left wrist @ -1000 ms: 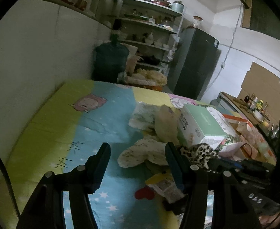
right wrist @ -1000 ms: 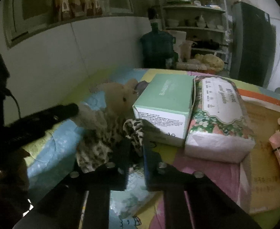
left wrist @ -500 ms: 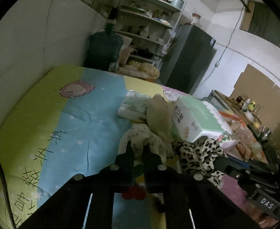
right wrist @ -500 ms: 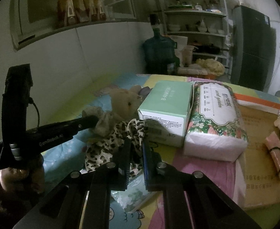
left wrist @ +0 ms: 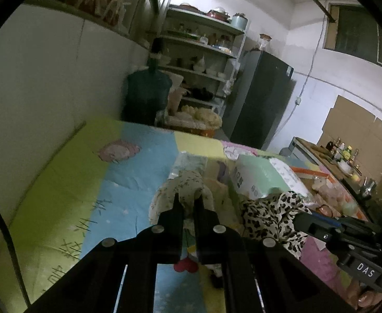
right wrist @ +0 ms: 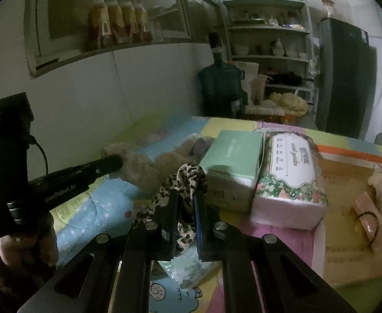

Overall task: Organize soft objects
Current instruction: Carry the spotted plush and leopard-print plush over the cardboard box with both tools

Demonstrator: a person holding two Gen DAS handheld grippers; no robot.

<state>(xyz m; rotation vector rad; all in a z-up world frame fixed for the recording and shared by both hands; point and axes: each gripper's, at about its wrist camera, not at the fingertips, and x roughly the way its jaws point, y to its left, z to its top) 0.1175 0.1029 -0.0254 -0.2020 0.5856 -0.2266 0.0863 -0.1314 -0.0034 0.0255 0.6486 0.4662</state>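
**Mei:** Two grips at once. The left gripper (left wrist: 188, 202) is pinched on the pale floral cloth (left wrist: 184, 185), and the right gripper (right wrist: 185, 198) has its fingers closed on the leopard-print cloth (right wrist: 188, 176). Both cloths sit mid-mat, just beside the green box (right wrist: 232, 156).

**Tao:** Are they lifted clear of the play mat (left wrist: 128, 172)?

**Mei:** Hard to say; it's dim, and the lower folds look draped onto the mat.

**Tao:** Then raise them slowly and apart, so the cloths don't tangle or drag the tissue pack (right wrist: 290, 172).

**Mei:** Agreed. Keep the pinch firm, since thin fabric slips, and watch the plush toy (right wrist: 180, 154) behind the leopard cloth.
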